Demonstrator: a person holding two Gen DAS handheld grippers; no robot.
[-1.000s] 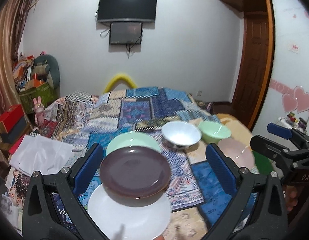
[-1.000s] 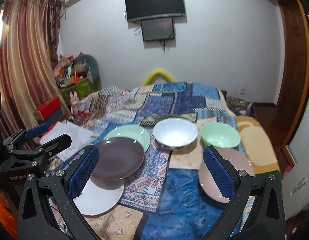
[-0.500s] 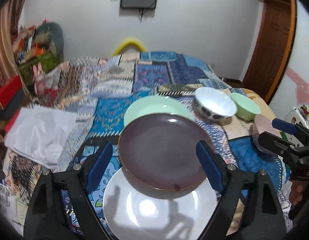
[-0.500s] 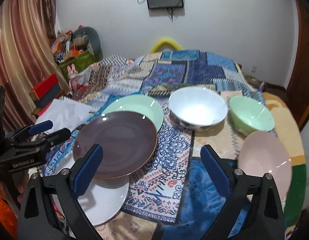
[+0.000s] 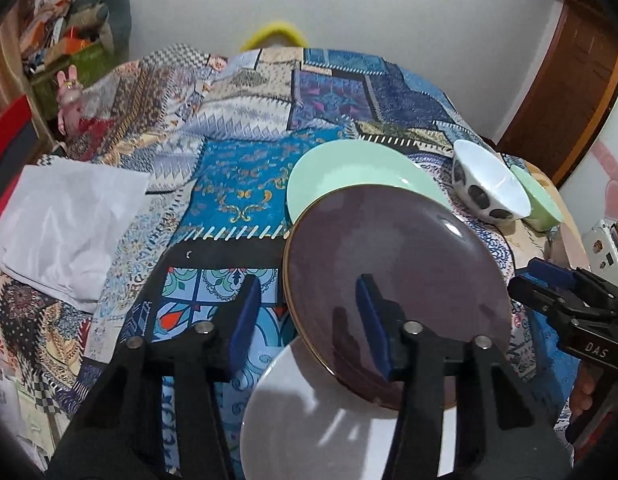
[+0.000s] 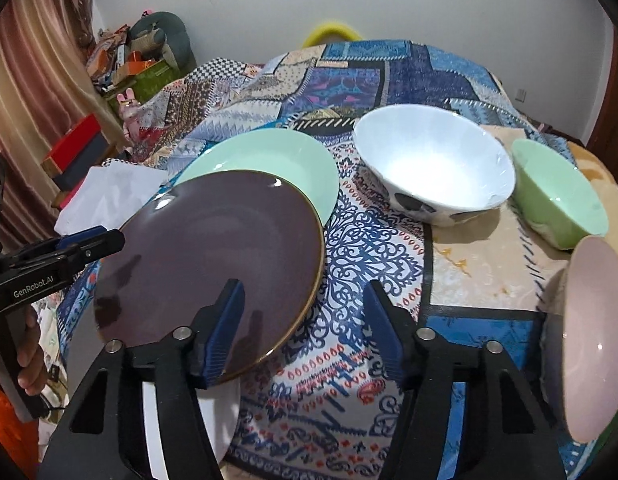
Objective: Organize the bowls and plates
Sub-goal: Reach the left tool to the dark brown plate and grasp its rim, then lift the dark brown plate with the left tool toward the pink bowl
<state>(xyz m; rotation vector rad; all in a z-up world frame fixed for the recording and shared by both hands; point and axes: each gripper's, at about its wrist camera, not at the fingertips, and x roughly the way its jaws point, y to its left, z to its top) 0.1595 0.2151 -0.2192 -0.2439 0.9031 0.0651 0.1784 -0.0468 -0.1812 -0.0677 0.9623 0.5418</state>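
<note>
Left claw (image 5: 305,320) marked "GenRobot.AI", right claw (image 6: 305,320) marked "DAS", both apart; brown plate (image 6: 209,264) unclamped.

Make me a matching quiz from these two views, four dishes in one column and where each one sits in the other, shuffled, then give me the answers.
Things:
1. brown plate
2. mint plate
3. white bowl
4. pink bowl

Places:
A. at the right edge of the right wrist view, tipped on its side
B. between the mint plate and the green bowl
C. propped over the white plate
D. just behind the brown plate, partly hidden by it

Pairs: 1-C, 2-D, 3-B, 4-A
</note>
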